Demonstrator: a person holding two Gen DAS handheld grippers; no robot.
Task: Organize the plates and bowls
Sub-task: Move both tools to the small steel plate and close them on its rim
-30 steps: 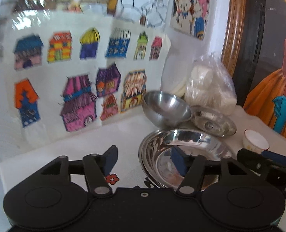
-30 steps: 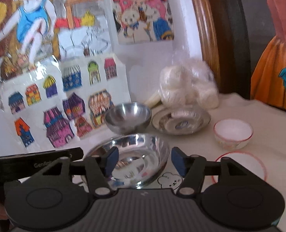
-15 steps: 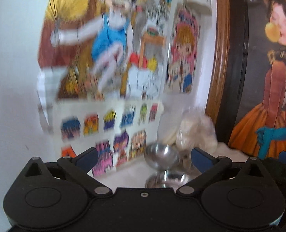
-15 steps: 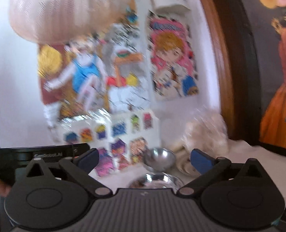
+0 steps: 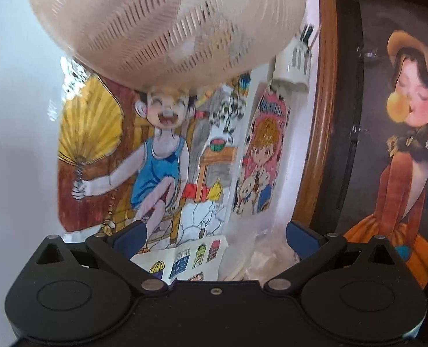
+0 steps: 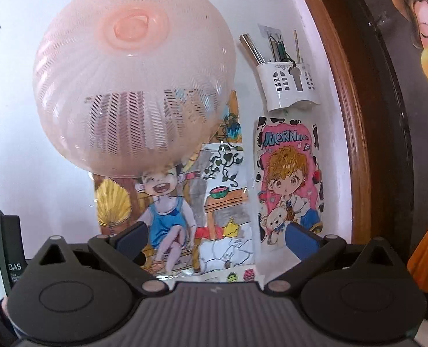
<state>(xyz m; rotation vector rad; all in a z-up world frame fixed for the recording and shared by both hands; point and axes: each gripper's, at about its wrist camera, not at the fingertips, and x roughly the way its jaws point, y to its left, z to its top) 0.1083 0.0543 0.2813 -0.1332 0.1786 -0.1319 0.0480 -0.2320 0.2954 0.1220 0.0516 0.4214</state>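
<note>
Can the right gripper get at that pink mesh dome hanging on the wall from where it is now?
Probably yes. The right gripper is open and empty, and the pink mesh dome hangs above and ahead with nothing between them; it is much wider than the jaws, though.

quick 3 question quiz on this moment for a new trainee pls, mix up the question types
1. True or false: the left gripper and the right gripper each stand open with nothing between the fingers.
2. Multiple choice: what hangs on the wall above the drawings? A) a steel pan B) a pink slotted dome cover C) a clock
3. Fill in: the white holder on the wall, right of the cover, holds ____.

Key: 1 true. 2 B. 3 utensils, thin sticks or straws by the look of them; no plates or bowls show in either view.
</note>
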